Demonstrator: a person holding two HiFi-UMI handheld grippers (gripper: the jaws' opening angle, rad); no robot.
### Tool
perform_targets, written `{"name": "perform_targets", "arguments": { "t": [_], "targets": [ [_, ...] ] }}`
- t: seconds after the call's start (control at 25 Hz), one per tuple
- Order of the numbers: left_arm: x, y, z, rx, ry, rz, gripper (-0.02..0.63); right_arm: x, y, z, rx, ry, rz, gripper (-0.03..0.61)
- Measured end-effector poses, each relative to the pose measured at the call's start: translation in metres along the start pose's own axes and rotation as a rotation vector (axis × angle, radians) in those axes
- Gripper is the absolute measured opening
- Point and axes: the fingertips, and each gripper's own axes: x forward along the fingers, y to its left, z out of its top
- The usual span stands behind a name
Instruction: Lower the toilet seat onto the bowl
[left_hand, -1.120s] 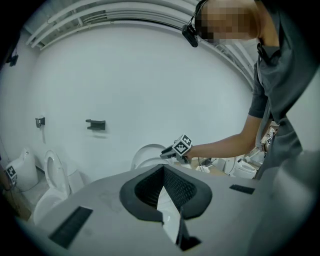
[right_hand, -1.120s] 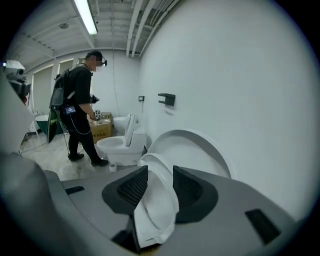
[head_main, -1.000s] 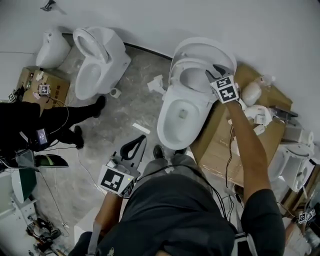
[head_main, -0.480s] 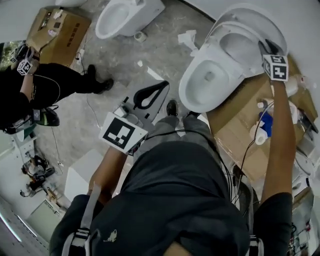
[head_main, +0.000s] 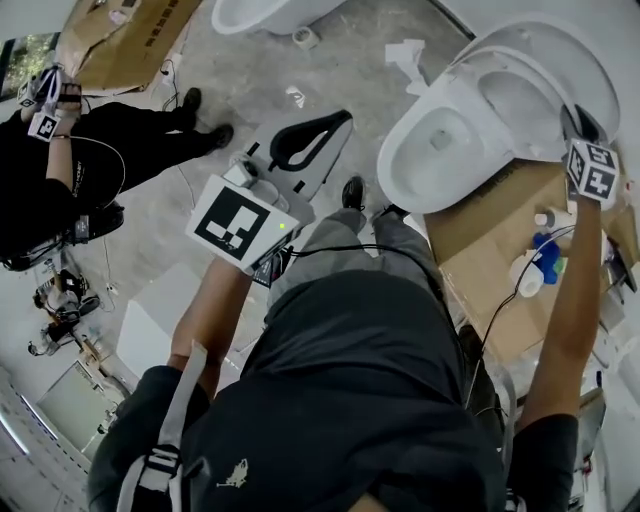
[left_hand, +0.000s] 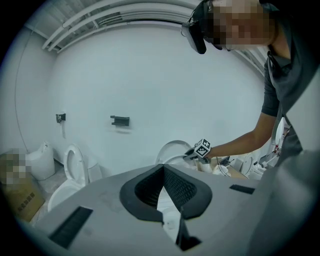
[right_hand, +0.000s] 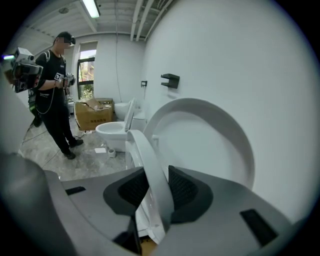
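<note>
In the head view your torso fills the lower middle and hides the floor at your feet. The toilet bowl (head_main: 440, 150) stands at the upper right on cardboard (head_main: 480, 270). The toilet seat (head_main: 548, 88) is raised above it, close in front of the lid (head_main: 600, 60). Your right gripper (head_main: 578, 122) reaches the seat's far rim, but its marker cube covers the contact. Your left gripper (head_main: 330, 128) hangs well apart from the bowl, over the floor beside your left leg. A second toilet (head_main: 260, 10) is cut off by the top edge, and another person (head_main: 60, 160) stands at the left.

In the left gripper view, the jaws meet at their tips with nothing between them. The gripper's own body hides the bowl. Only the raised lid and your right arm show beyond it.

In the right gripper view, the seat's rim runs straight between the jaws. They have just been closing, and both pads now sit against the rim. The seat leans a little off the lid, with a gap between the two. The bowl below is hidden by the gripper body.
</note>
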Motion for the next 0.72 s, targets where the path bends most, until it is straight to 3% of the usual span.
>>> {"name": "perform_targets", "arguments": {
  "t": [0.72],
  "targets": [
    [-0.017, 0.038, -0.021, -0.045, -0.023, -0.039, 0.005, -0.038, 0.081, -0.023, -0.125, 0.134, 0.041, 0.109]
  ]
}}
